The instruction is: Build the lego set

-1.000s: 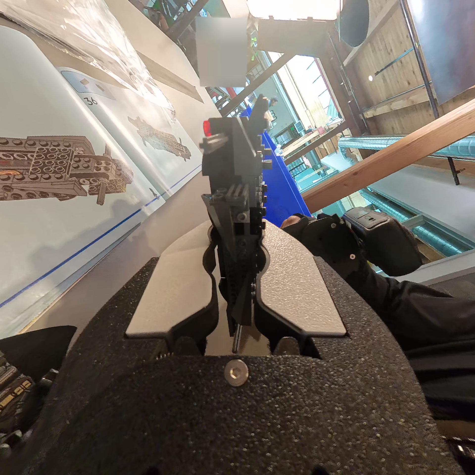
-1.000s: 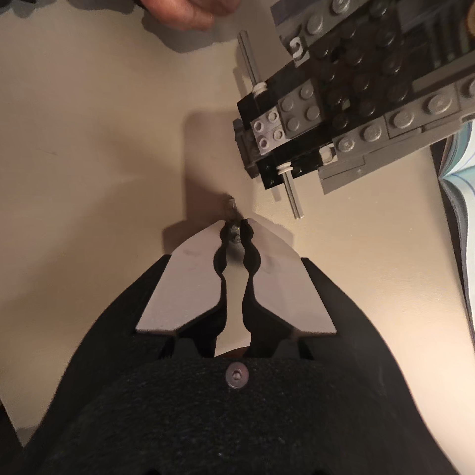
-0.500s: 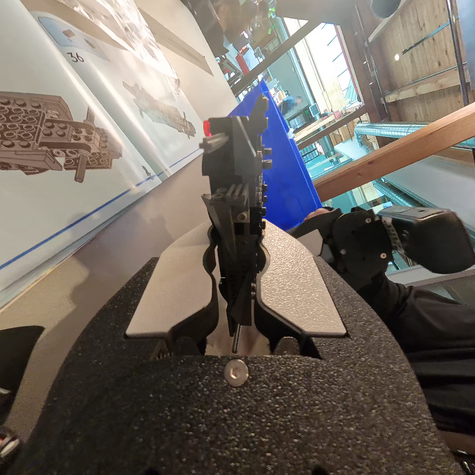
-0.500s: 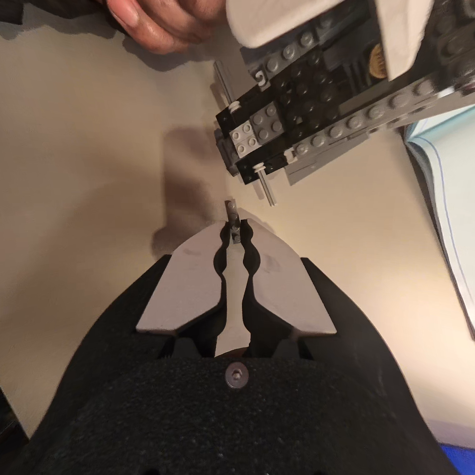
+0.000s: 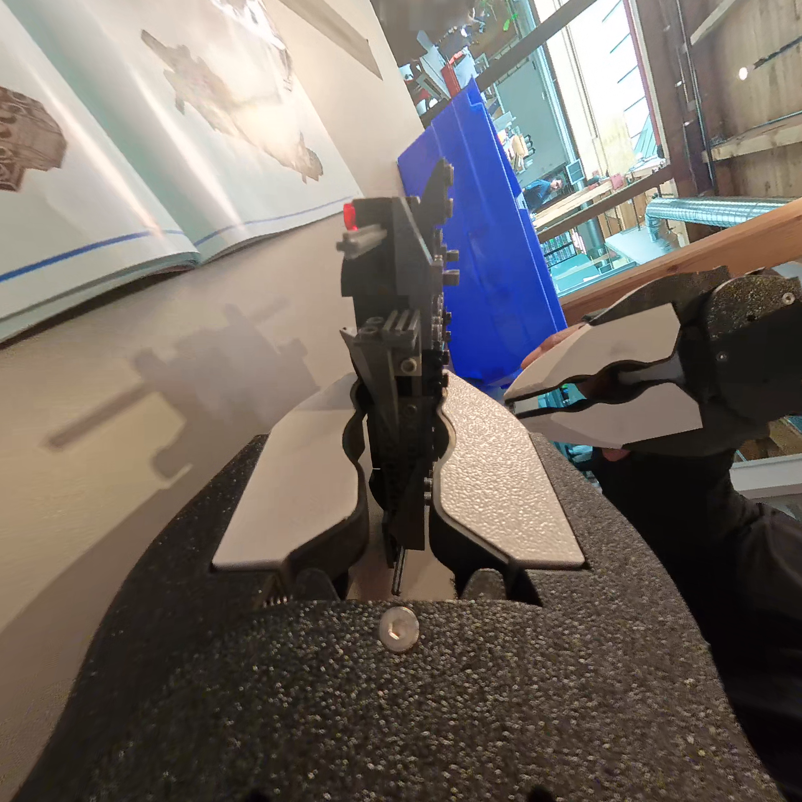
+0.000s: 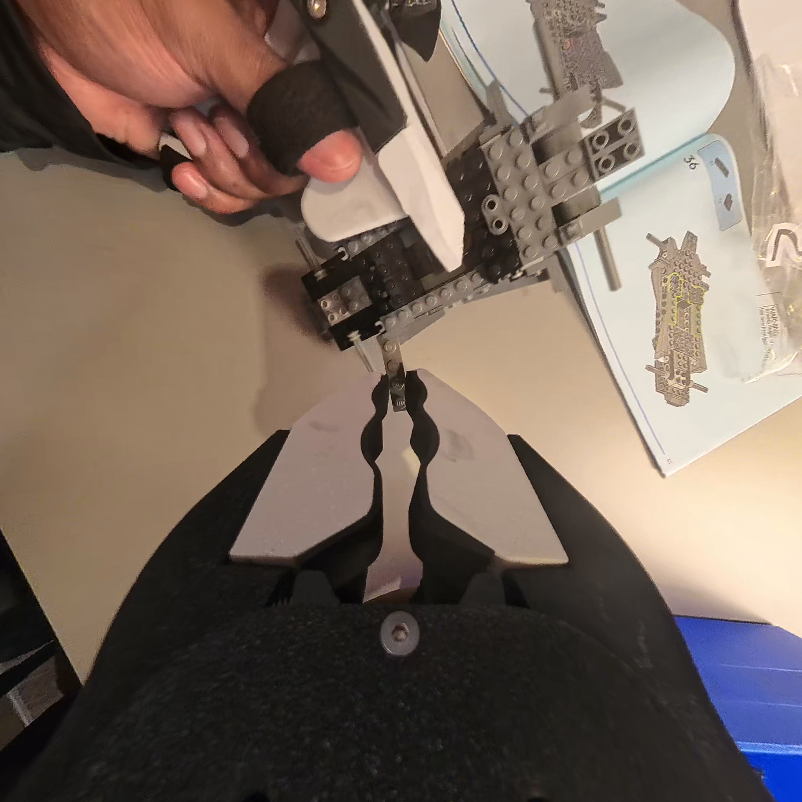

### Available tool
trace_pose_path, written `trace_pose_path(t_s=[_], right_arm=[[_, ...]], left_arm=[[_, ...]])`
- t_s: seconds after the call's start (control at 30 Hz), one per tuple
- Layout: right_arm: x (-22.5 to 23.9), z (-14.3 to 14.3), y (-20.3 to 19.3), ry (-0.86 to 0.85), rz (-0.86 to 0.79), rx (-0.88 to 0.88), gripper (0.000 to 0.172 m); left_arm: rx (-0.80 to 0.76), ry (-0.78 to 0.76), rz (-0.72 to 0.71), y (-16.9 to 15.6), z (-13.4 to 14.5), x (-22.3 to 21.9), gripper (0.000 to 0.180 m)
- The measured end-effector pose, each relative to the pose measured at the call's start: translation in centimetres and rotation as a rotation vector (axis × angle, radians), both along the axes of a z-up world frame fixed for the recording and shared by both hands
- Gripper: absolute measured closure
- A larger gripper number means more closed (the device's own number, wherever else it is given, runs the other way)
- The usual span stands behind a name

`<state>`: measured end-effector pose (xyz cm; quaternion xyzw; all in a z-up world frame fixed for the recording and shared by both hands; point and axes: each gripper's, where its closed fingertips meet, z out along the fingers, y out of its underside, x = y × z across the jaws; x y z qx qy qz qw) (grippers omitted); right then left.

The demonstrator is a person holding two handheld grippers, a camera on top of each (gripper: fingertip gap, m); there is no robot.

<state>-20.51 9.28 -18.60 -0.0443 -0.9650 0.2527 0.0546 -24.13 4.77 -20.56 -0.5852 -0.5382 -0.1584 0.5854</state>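
Note:
My left gripper (image 5: 397, 392) is shut on a dark grey and black brick model (image 5: 397, 330), held on edge above the table. The same model (image 6: 442, 264) shows in the right wrist view, clamped by the left gripper's white fingers (image 6: 390, 191), with a hand (image 6: 182, 108) behind them. My right gripper (image 6: 397, 382) is shut on a narrow grey plate (image 6: 394, 373). The plate's far end touches the model's lower grey edge beside a thin pale axle (image 6: 361, 356). The right gripper also shows in the left wrist view (image 5: 516, 401), close to the model's right side.
An open instruction booklet (image 6: 677, 260) lies on the beige table (image 6: 130, 347) to the right, with a clear bag of parts (image 6: 777, 108) beyond it. The booklet also shows in the left wrist view (image 5: 130, 143). A blue bin (image 5: 481, 269) stands behind the model; its corner (image 6: 746, 677) shows bottom right. My hands' fingertips stand some 7 cm from each other.
The left gripper has swung the model over towards the booklet. The right gripper has come up with the grey plate, and the plate's tip now meets the model's edge.

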Motion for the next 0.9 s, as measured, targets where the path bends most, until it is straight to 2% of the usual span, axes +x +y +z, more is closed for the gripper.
trace_pose_path(t_s=[0.13,0.53,0.9], right_arm=[[-0.7,0.5,-0.5,0.011,-0.028,-0.008,0.164],[-3.3,0.8,-2.9,-0.030,-0.357,-0.155,0.164],[-4.1,0.9,-3.9,-0.067,-0.497,-0.242,0.164]], left_arm=[[0.056,-0.008,-0.032,0.7,0.3,0.4,0.152],[0.269,-0.038,0.028,0.8,1.5,-0.1,0.152],[0.317,-0.059,0.094,-0.1,1.5,-0.7,0.152]])
